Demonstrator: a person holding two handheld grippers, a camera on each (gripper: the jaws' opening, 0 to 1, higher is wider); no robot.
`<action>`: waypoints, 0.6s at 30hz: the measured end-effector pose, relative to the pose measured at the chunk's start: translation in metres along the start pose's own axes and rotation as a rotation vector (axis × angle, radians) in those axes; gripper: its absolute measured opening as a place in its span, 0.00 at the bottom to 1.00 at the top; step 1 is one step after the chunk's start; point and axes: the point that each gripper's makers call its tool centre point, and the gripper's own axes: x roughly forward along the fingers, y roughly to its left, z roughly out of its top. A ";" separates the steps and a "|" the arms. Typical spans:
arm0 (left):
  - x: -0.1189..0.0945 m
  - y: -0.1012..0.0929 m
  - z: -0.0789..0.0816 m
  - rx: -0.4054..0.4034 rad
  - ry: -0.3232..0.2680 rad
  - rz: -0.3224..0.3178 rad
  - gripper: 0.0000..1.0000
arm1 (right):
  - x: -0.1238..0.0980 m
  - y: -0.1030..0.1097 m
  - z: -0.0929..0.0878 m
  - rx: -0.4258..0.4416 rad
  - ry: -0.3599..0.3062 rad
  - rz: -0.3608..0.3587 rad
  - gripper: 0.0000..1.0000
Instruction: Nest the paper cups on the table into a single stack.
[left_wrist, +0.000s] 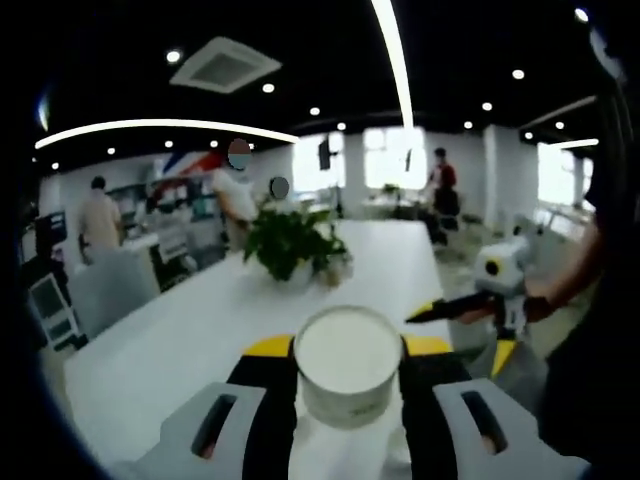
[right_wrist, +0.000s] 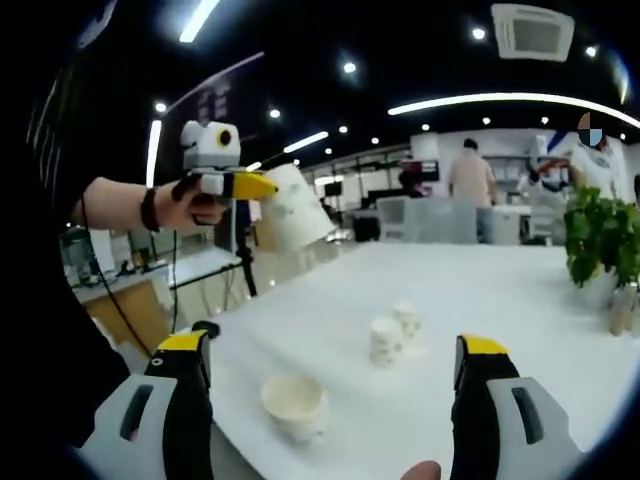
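the held paper cup (left_wrist: 349, 364) has its lower part tucked behind the left gripper (left_wrist: 349, 375), and the 2 far cups (right_wrist: 395, 333) look too blurry for details

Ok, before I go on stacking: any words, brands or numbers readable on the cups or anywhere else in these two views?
None can be read.
White paper cup held in the left gripper: faint marks on its wall, too blurred to read.
Upright white paper cups standing on the table: smudgy print, illegible.
Red, white and blue banner on the far wall: no letters can be made out.
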 end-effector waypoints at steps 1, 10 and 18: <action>0.000 -0.002 0.003 -0.016 -0.007 -0.009 0.38 | 0.004 0.007 0.004 0.009 -0.010 0.020 0.99; 0.002 -0.018 0.010 0.011 0.001 -0.058 0.38 | 0.026 0.050 0.031 0.031 -0.064 0.169 0.88; 0.001 -0.024 0.015 0.011 -0.013 -0.085 0.38 | 0.035 0.072 0.038 0.036 -0.070 0.248 0.86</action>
